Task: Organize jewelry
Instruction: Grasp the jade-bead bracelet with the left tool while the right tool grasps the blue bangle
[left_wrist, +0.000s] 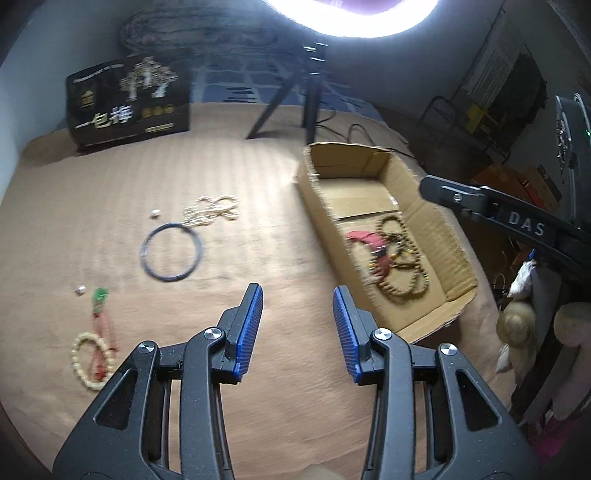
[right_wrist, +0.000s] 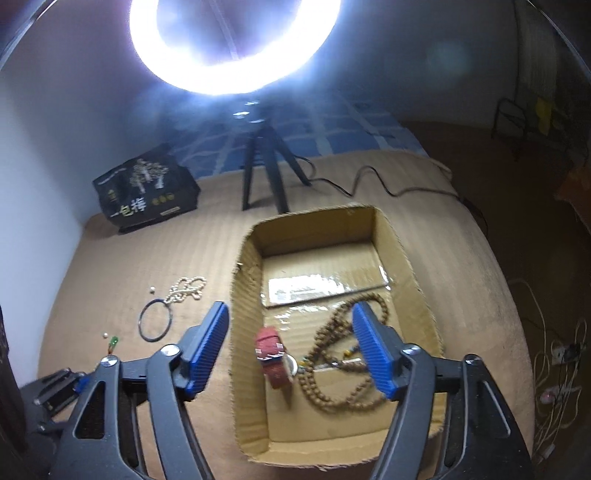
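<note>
While both tools hang empty with jaws spread, the left gripper (left_wrist: 297, 325) hovers over the tan ribbed bedspread (left_wrist: 110, 206) and the right gripper (right_wrist: 290, 347) over the cardboard box (right_wrist: 245, 295), which already holds a brown wooden bead strand (right_wrist: 332, 365) and a red-strapped watch (right_wrist: 273, 358). Remaining pieces lie toward the bedspread's left edge: a thin, rigid dark hoop (left_wrist: 171, 252), a limp cream bead chain (left_wrist: 210, 210), and a cream bead bracelet (left_wrist: 90, 363) with red cord. Probably light and slippery; pinch the hoop's rim, bunch the chains.
</note>
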